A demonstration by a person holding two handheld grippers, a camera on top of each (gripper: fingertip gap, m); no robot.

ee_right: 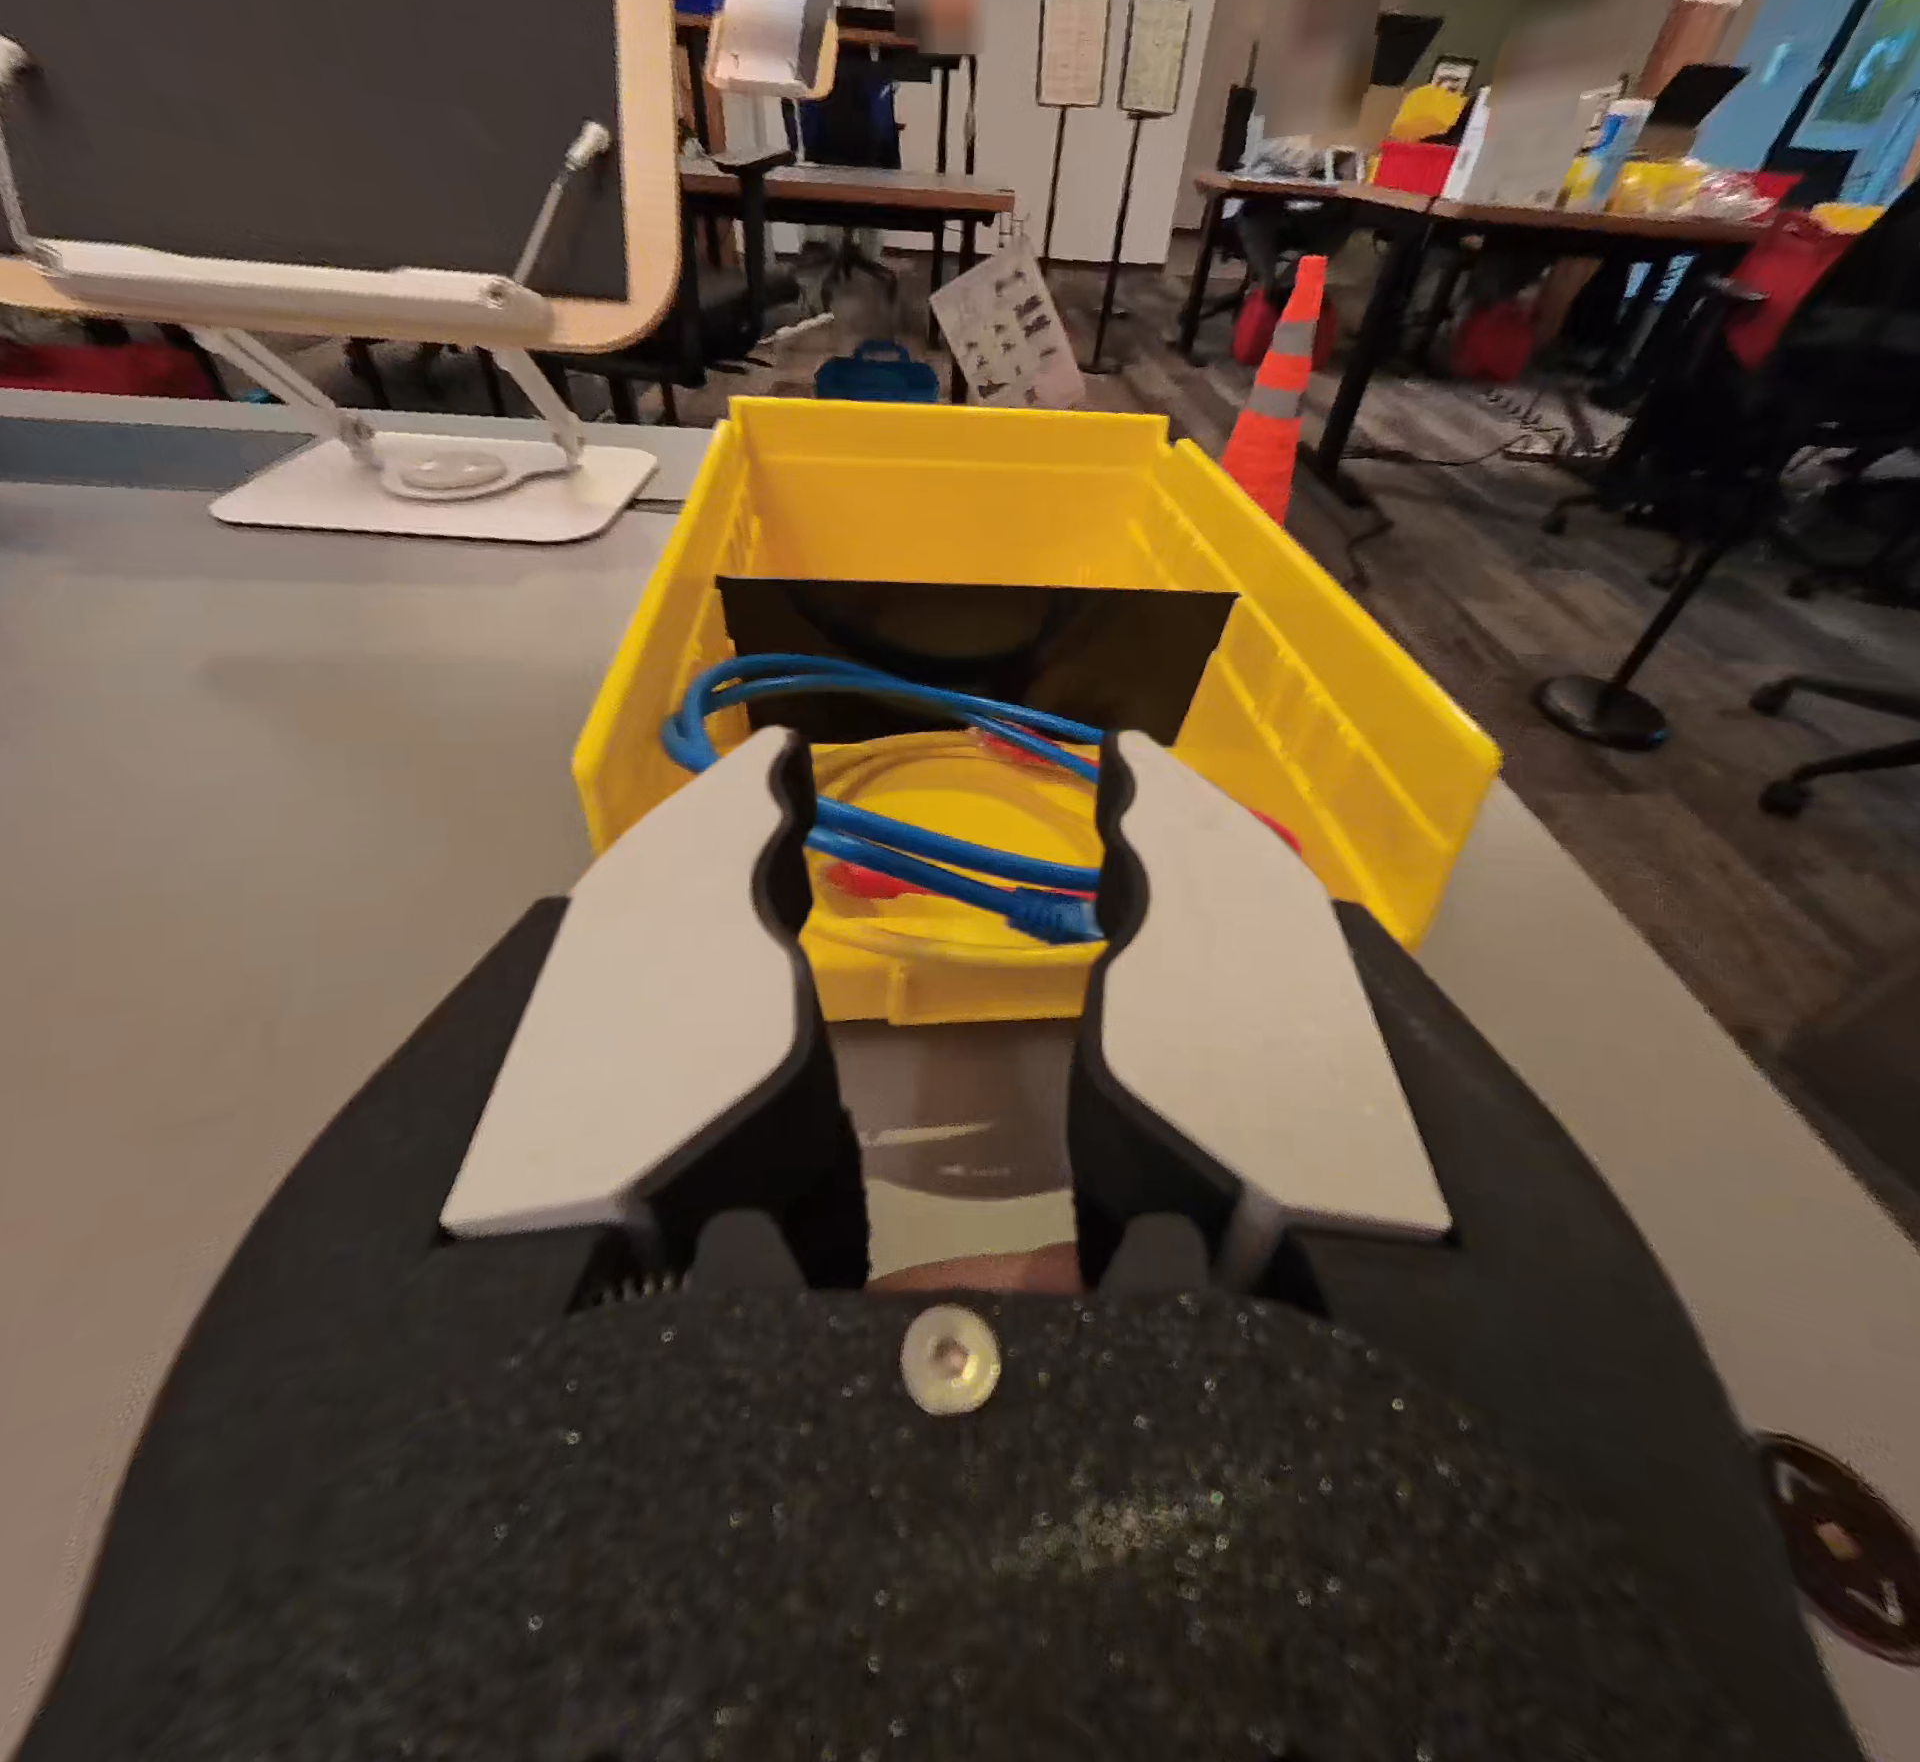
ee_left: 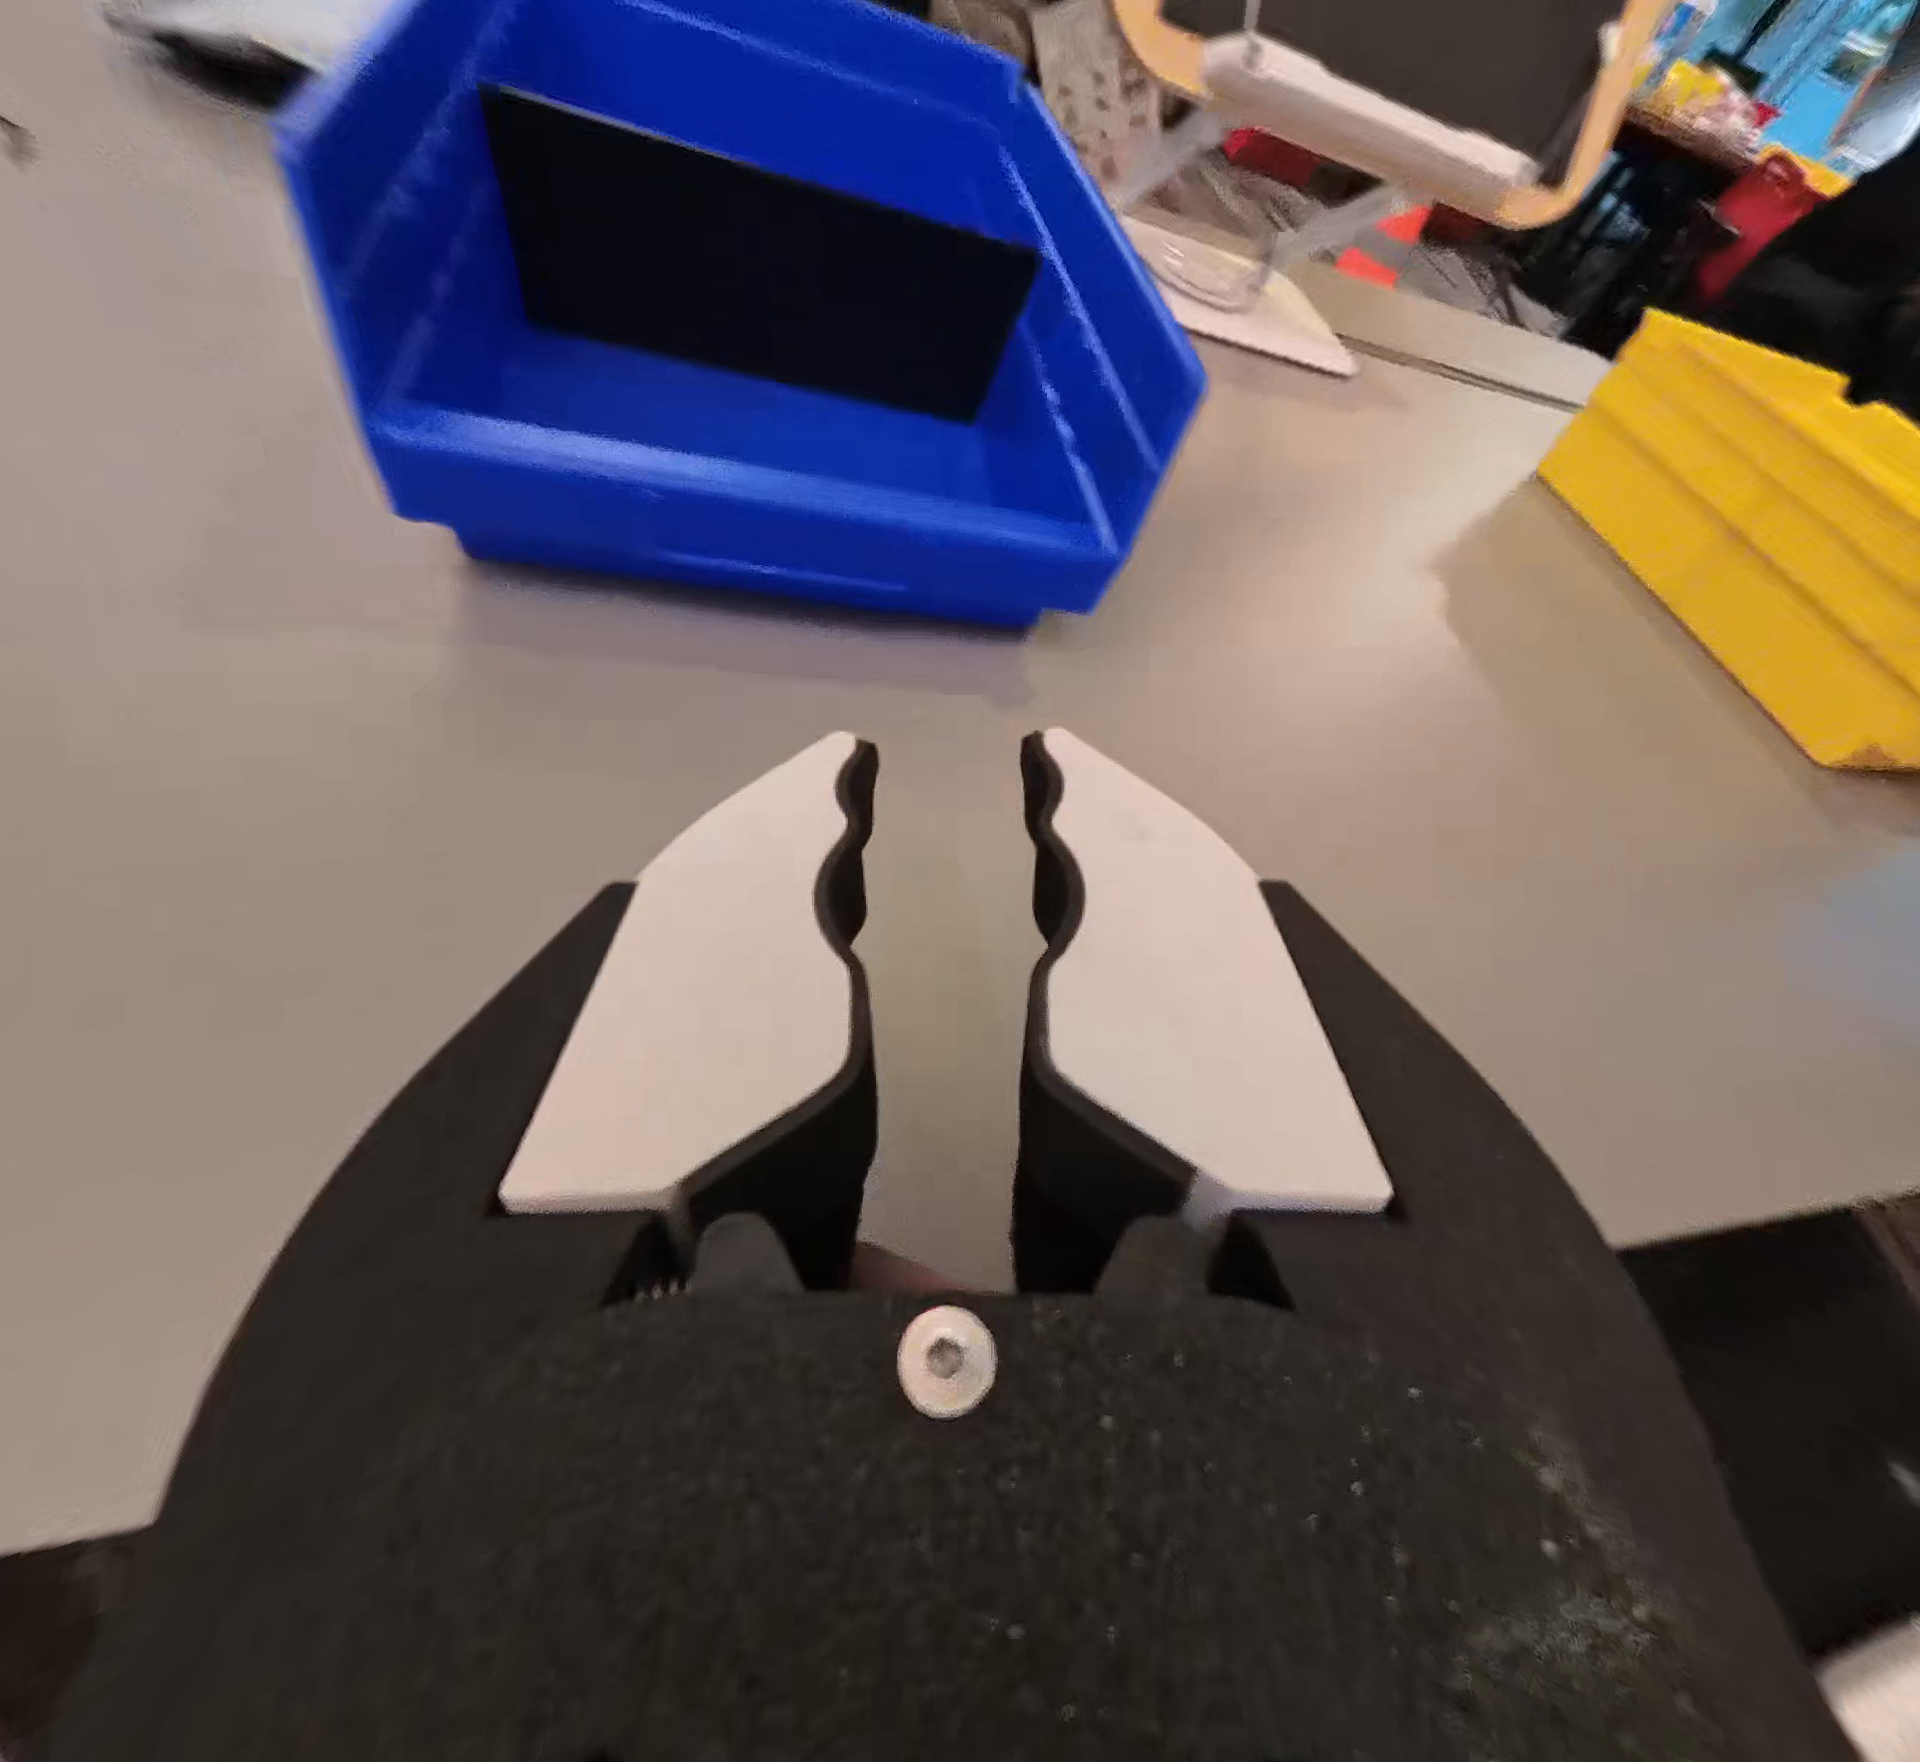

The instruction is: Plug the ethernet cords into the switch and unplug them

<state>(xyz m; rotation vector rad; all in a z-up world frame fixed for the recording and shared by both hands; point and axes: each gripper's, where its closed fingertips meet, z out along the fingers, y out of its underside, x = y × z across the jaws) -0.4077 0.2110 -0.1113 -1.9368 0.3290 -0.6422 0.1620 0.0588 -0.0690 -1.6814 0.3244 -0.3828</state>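
Observation:
In the right wrist view a yellow bin [ee_right: 1340, 725] on the grey table holds coiled ethernet cords: a blue one [ee_right: 935, 839], a yellow one [ee_right: 935, 762] and a red one [ee_right: 873, 884]. A black divider [ee_right: 977, 652] stands across the bin behind them. My right gripper [ee_right: 948, 751] is open and empty, its tips just in front of the bin, framing the cords. In the left wrist view my left gripper [ee_left: 949, 751] is open and empty above bare table, short of a blue bin [ee_left: 727, 486] with a black divider [ee_left: 748, 258]. No switch is in view.
The yellow bin [ee_left: 1745, 559] also shows at the right of the left wrist view. A panel on a white stand [ee_right: 436, 486] sits at the table's far edge. The table's right edge [ee_right: 1662, 1037] drops to the floor, where an orange cone [ee_right: 1283, 382] and chairs stand. One gripper's finger ends stand about 60 cm off the other's.

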